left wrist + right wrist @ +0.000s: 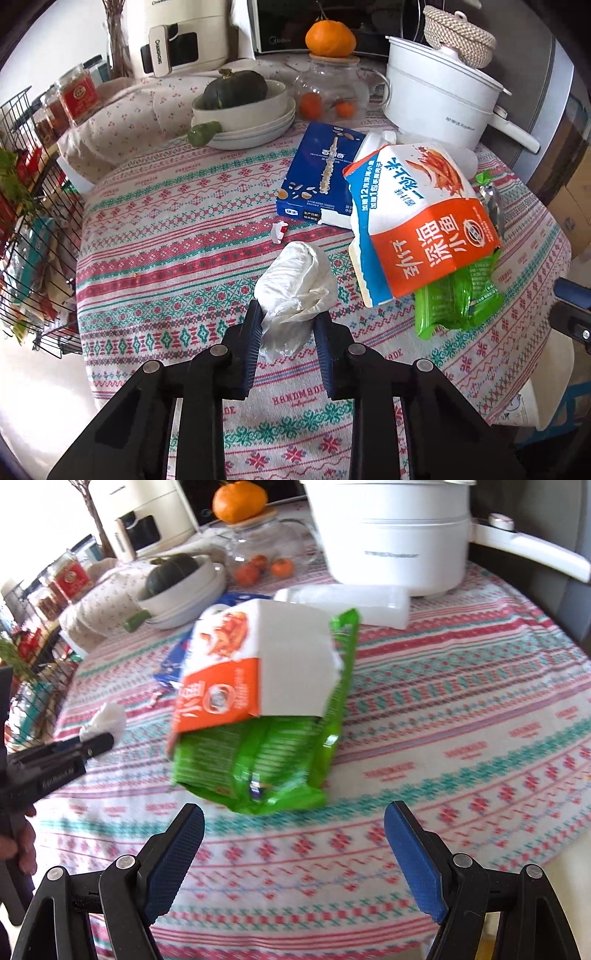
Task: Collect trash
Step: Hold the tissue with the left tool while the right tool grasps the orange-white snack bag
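Note:
My left gripper [288,314] is shut on a crumpled white tissue [295,284], which bulges out ahead of the blue pads above the patterned tablecloth [166,266]. To its right lie an orange, white and blue snack bag [424,221] on top of a green snack bag [458,295], with a blue box [321,173] behind and a small red-and-white wrapper scrap [279,230] nearby. In the right wrist view my right gripper [293,830] stands open just short of the green bag [266,753], nothing between its fingers. The left gripper with the tissue [109,716] shows at the left edge.
A white cooking pot [439,96], a clear glass teapot [328,88] with an orange on its lid, stacked white dishes [251,118] holding a dark squash, and a white plastic container [351,602] crowd the back of the table. A black wire rack [33,221] stands at the left.

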`<state>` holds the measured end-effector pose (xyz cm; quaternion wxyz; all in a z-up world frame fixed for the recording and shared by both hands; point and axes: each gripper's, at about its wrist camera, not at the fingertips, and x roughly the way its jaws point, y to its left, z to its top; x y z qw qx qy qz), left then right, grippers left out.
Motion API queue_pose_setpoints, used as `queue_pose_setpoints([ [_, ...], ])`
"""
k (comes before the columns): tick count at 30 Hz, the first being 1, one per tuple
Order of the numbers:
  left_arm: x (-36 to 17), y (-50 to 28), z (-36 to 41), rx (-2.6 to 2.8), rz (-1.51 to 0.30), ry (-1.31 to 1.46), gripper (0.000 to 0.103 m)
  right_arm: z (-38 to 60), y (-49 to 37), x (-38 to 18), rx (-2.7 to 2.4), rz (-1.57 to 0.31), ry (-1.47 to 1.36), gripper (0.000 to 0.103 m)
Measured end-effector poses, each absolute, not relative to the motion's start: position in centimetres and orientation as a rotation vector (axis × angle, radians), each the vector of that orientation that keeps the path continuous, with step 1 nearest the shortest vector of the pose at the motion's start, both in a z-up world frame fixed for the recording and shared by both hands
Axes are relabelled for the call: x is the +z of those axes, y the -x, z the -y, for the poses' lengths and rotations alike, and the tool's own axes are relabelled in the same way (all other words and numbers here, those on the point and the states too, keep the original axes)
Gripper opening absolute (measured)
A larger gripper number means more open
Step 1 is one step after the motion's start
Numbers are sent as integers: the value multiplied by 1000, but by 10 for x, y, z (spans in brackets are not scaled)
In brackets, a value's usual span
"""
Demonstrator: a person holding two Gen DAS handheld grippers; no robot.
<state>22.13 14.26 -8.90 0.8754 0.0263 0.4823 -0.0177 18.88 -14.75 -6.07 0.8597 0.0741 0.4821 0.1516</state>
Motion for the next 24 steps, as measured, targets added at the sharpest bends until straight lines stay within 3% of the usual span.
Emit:
queue_pose_setpoints([
  [8, -64, -194, -155, -10, -965, -75, 29, 104, -218, -78, 444, -976, -300, 70],
  [21, -60, -186, -168, -21, -972, -28, 29, 97, -254, -111, 425, -913, -551, 60],
  [24, -60, -185, -165, -27, -973, -32, 29, 106, -261, -114, 435, -888, -641, 48],
])
